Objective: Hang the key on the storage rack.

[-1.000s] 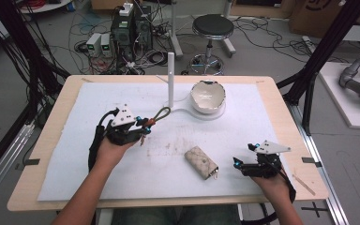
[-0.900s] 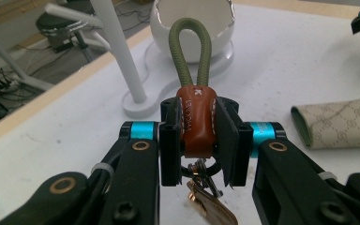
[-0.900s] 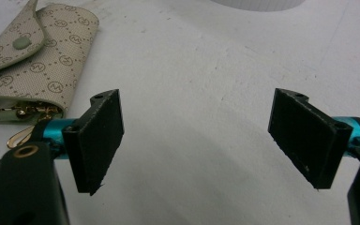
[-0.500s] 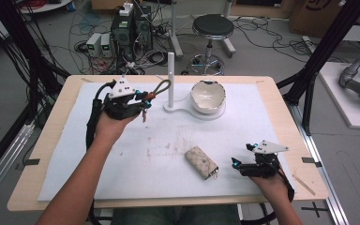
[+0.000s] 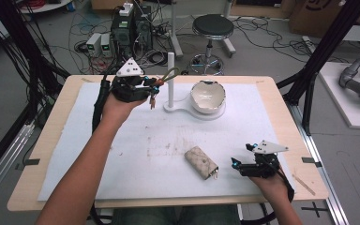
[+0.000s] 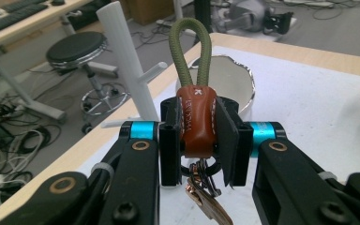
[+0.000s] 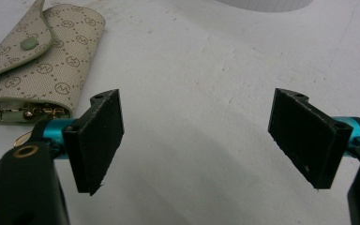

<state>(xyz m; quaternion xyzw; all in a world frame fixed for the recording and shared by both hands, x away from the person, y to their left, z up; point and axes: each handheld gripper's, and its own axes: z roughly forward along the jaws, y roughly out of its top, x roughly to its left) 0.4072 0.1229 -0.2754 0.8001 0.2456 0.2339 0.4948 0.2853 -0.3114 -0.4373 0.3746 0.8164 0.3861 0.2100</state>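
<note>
Left gripper (image 6: pixel 199 136) pinches brown leather keychain (image 6: pixel 197 119), held above the surface near white post stand (image 5: pixel 171 75). Right gripper (image 7: pixel 199 136) spread, resting beside beige key pouch (image 7: pixel 37 70).

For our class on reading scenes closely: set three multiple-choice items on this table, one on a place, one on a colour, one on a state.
1. Where is the key pouch?
A in the bowl
B flat on the mat
C on the stand

2. What colour is the cord loop?
A olive green
B blue
C white

3. How is the right gripper?
A shut on the pouch
B open
C holding the bowl

Answers: 1 B, it lies on the mat. 2 A, green above the brown tab. 3 B, its fingers stand apart with nothing between.
</note>
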